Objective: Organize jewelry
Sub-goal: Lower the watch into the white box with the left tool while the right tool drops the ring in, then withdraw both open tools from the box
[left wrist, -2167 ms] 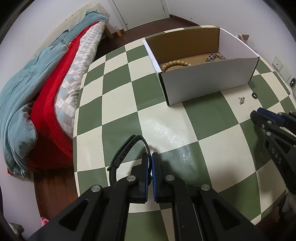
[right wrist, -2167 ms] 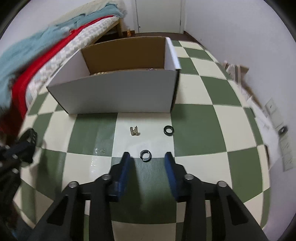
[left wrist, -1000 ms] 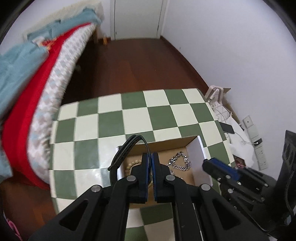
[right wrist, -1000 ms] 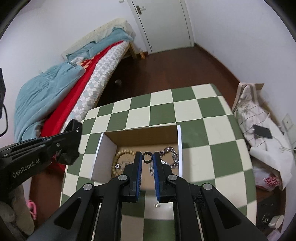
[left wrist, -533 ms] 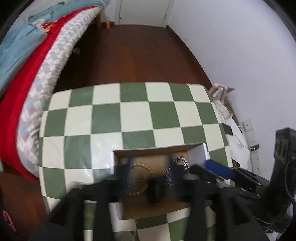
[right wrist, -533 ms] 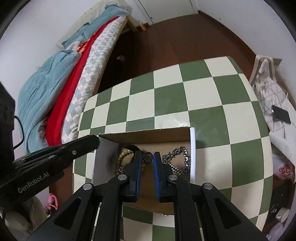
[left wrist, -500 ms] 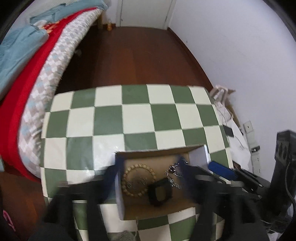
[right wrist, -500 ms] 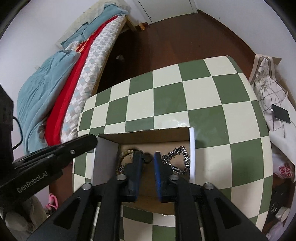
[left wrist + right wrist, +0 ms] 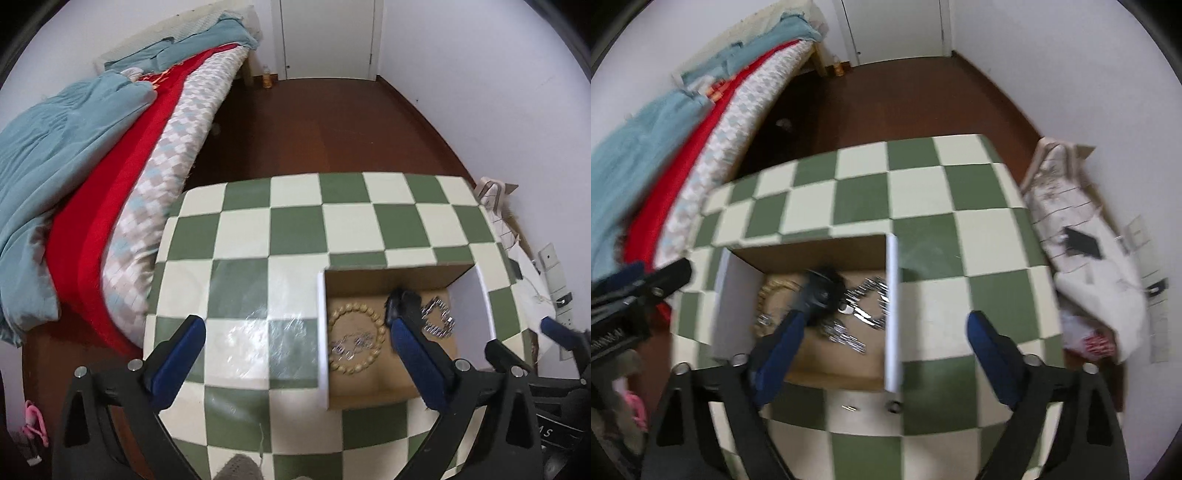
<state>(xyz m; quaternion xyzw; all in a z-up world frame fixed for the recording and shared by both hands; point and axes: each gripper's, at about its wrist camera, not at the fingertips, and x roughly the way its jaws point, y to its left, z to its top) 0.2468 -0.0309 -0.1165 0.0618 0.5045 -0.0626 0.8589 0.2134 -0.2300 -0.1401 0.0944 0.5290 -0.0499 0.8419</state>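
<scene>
Left wrist view: we look down on a green-and-cream checkered table with an open cardboard box near its right side. Our left gripper has its blue-padded jaws spread wide and holds nothing. Inside the box lie a ring of wooden beads, a small silvery piece within that ring, and a chunky silver chain to the right. A dark, blurred object sits between the beads and the chain; it may be a black strap or band, but we cannot tell for sure. A bed with blue and red bedding runs along the left.

In the right wrist view, our right gripper is also spread wide and empty, hovering above the box. The silver chain and a dark blur show inside, though motion smears the details. On the table in front of the box, just outside its near wall, we see a small black ring and a tiny metal piece.

Judging from this, most of the jewelry is already in the box. What seems left is to pick up those two small items on the table and drop them in.
</scene>
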